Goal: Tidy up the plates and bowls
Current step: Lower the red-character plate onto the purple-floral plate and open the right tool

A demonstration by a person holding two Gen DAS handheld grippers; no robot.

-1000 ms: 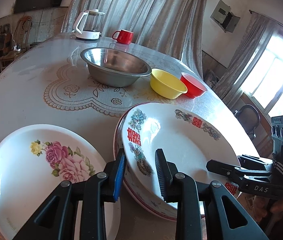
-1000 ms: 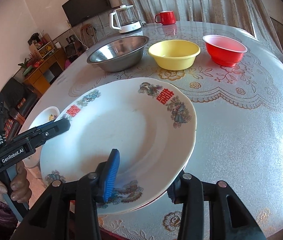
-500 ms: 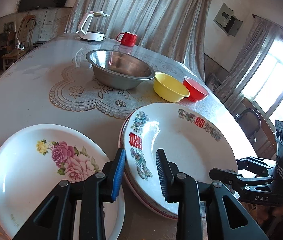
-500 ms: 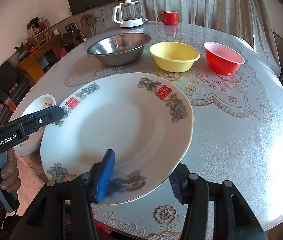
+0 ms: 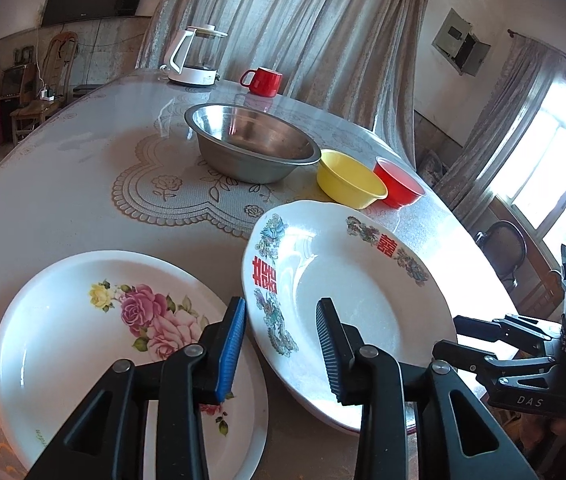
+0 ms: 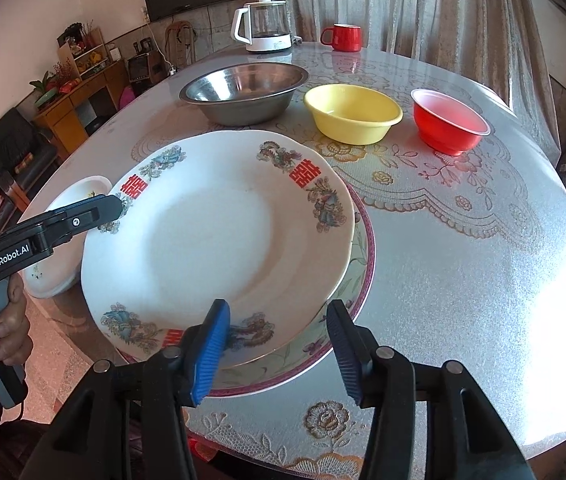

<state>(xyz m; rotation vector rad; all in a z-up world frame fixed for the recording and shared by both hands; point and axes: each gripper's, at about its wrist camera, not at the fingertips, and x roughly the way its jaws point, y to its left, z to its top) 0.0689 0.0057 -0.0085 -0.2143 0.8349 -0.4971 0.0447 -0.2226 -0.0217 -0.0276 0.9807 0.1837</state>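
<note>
A white plate with red characters (image 5: 363, 300) (image 6: 219, 240) lies on a pink-rimmed plate (image 6: 359, 264) (image 5: 347, 426) near the table's front edge. My left gripper (image 5: 279, 350) (image 6: 109, 206) straddles its left rim, and its jaws are opening with gaps at the pads. My right gripper (image 6: 277, 350) (image 5: 447, 334) stands open around the near rim. A rose-patterned plate (image 5: 103, 340) (image 6: 59, 272) lies to the left. A steel bowl (image 5: 251, 148) (image 6: 243, 92), a yellow bowl (image 5: 347, 178) (image 6: 353, 112) and a red bowl (image 5: 397, 186) (image 6: 449, 120) stand in a row behind.
A glass kettle (image 5: 197, 56) (image 6: 263, 28) and a red mug (image 5: 263, 80) (image 6: 343, 38) stand at the far edge of the round table (image 6: 463, 280). Its lace-patterned cover is bare on the right. A hand (image 6: 3, 320) holds the left gripper's handle beyond the table edge.
Both grippers' jaws have spread wider around the red-character plate's rim. In the right wrist view the pink-rimmed plate now shows beneath it on the right.
</note>
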